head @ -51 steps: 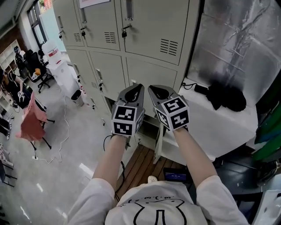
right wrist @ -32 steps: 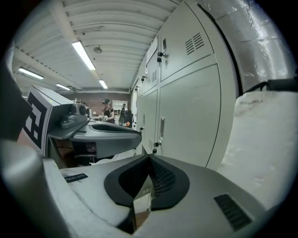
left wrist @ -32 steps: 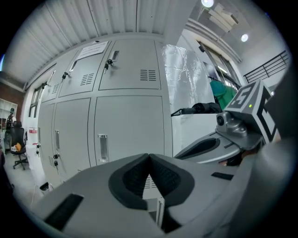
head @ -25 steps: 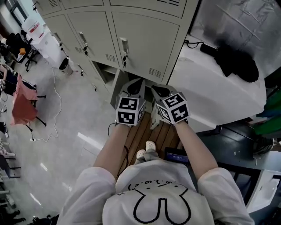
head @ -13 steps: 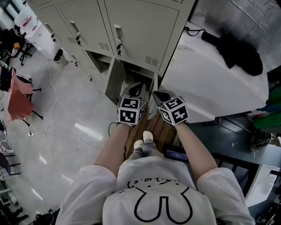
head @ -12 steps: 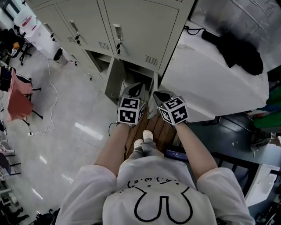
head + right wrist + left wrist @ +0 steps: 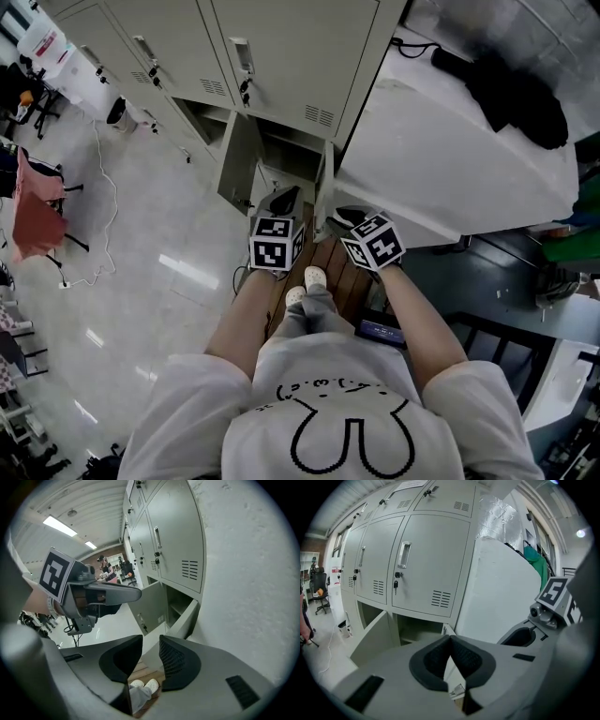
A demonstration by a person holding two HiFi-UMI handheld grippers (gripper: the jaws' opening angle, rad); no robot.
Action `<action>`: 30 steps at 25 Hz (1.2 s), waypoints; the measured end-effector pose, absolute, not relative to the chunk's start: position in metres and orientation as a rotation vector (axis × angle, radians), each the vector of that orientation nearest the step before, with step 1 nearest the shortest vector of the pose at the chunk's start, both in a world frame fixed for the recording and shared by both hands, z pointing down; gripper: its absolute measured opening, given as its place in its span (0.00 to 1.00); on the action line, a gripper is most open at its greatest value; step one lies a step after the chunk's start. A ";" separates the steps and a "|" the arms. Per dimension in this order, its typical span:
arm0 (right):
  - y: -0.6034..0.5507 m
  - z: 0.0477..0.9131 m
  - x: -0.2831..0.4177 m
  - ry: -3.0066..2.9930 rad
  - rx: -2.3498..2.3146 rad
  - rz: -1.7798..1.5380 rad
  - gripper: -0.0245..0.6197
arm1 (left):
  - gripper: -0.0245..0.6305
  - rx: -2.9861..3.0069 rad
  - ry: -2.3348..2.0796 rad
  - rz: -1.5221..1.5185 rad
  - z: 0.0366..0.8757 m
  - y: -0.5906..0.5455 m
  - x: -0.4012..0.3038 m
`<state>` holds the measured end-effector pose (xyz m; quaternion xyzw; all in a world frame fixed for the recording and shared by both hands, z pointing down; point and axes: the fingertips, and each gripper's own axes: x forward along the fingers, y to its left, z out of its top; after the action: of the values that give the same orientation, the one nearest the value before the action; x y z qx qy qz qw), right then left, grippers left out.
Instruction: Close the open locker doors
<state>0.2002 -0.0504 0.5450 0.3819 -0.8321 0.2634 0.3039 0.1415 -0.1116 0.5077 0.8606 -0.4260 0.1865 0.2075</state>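
Lockers pale grey; marker cubes black-and-white squares; cloth seemingly red.

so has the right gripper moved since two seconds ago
Yes. The right gripper has dropped from in front of the closed door to beside the open bottom door below it; its jaws have just been opening, nothing between them.

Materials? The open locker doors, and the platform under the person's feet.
Open locker doors: probably painted sheet metal with a matte grey-beige coat; they are thin flat panels with folded edges. Platform: looks like brown wood, laid as parallel slats with gaps between them.
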 end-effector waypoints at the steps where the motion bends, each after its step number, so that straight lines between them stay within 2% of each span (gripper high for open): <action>1: -0.046 0.549 0.201 -2.192 0.997 0.706 0.19 | 0.06 2.389 -1.181 0.519 0.511 -0.109 0.142; 8: -0.022 0.578 0.201 -2.121 0.891 0.762 0.23 | 0.06 2.367 -1.158 0.531 0.525 -0.100 0.143; 18: -0.023 0.613 0.197 -2.054 0.828 0.829 0.22 | 0.06 2.354 -1.098 0.665 0.544 -0.105 0.146; 30: -0.036 0.615 0.155 -2.074 0.681 0.814 0.22 | 0.06 2.275 -1.127 0.697 0.549 -0.123 0.119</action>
<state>0.1546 -0.0363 0.6154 0.2686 -0.8178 0.3211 0.3949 0.1187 -0.1231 0.5485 0.8363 -0.4143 0.2561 0.2516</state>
